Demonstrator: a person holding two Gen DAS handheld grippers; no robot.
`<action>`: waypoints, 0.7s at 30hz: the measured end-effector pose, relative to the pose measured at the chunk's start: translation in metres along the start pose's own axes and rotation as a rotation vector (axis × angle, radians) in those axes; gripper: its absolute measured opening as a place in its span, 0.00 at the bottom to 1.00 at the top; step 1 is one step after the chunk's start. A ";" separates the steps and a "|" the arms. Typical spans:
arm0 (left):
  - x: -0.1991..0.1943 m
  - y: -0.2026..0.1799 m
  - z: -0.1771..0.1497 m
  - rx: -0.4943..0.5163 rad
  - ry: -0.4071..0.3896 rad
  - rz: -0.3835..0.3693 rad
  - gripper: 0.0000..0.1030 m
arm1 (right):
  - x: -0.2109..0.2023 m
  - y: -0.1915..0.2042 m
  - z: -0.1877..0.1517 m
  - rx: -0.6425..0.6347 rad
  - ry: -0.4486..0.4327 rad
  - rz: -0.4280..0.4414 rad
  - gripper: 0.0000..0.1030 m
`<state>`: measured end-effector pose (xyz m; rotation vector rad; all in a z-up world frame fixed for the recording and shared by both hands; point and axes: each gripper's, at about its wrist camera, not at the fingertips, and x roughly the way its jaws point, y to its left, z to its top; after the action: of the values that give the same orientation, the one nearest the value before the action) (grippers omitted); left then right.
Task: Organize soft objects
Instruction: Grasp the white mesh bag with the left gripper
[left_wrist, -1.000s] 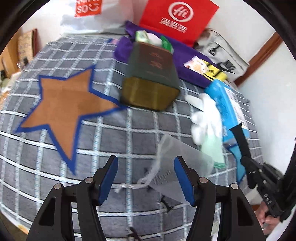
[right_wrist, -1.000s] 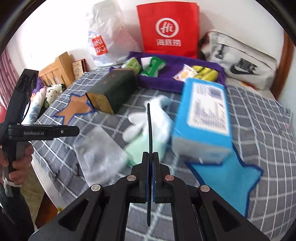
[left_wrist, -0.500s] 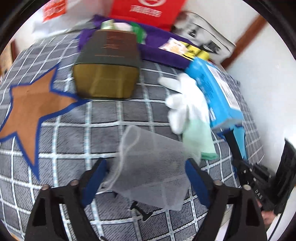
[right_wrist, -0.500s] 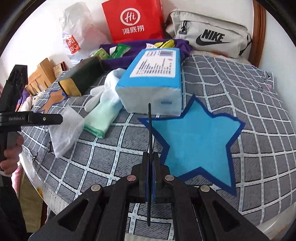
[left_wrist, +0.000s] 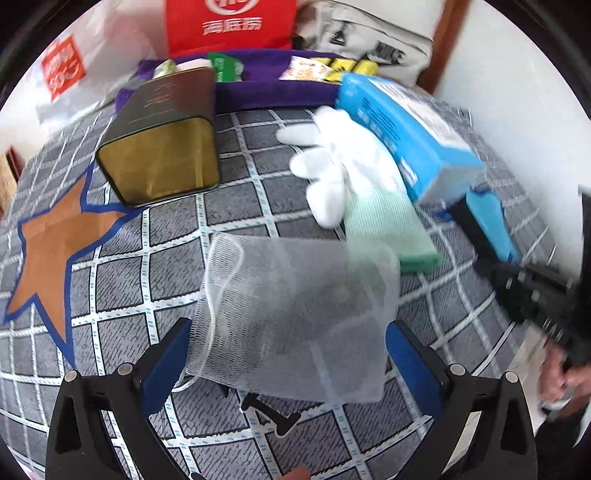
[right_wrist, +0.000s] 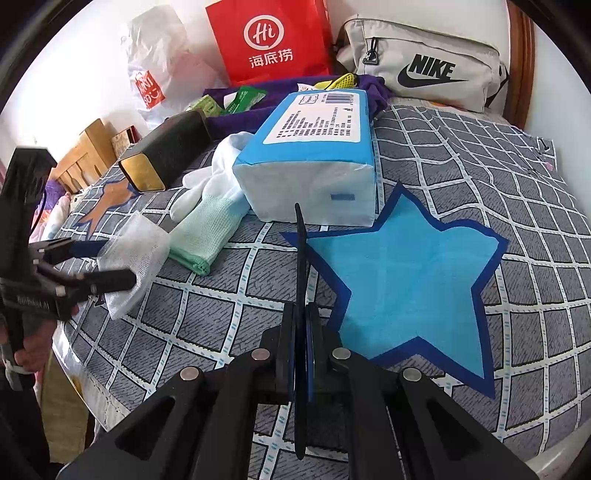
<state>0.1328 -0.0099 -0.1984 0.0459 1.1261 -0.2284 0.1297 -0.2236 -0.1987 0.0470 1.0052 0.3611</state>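
On the grey checked bedspread (left_wrist: 155, 240), your left gripper (left_wrist: 288, 354) has just been opening and now stands wide, its blue pads either side of the white mesh pouch (left_wrist: 295, 317), which lies between the jaws near the bed's front edge; whether the pads touch it cannot be told. Behind it to the left, an orange star patch (left_wrist: 48, 240) and a dark tin box (left_wrist: 162, 144) on its side. Right of the pouch, a white and green glove (left_wrist: 354, 184) lies flat against the blue tissue pack (right_wrist: 310, 155), which sits at the tip of a blue star patch (right_wrist: 406, 280). Your right gripper (right_wrist: 301, 280) is closed with nothing between its fingers, poised above that star's left edge.
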 end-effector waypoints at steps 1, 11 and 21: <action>0.001 -0.005 -0.002 0.029 0.001 0.026 1.00 | 0.000 0.000 0.000 0.002 -0.002 0.002 0.05; -0.006 -0.006 -0.005 0.002 -0.045 0.100 0.79 | 0.000 0.000 0.000 0.003 -0.008 -0.001 0.05; -0.019 0.023 -0.003 -0.095 -0.036 0.069 0.16 | 0.000 0.002 0.003 -0.001 0.008 -0.024 0.05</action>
<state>0.1267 0.0165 -0.1844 -0.0038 1.0967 -0.1141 0.1316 -0.2212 -0.1963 0.0325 1.0127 0.3398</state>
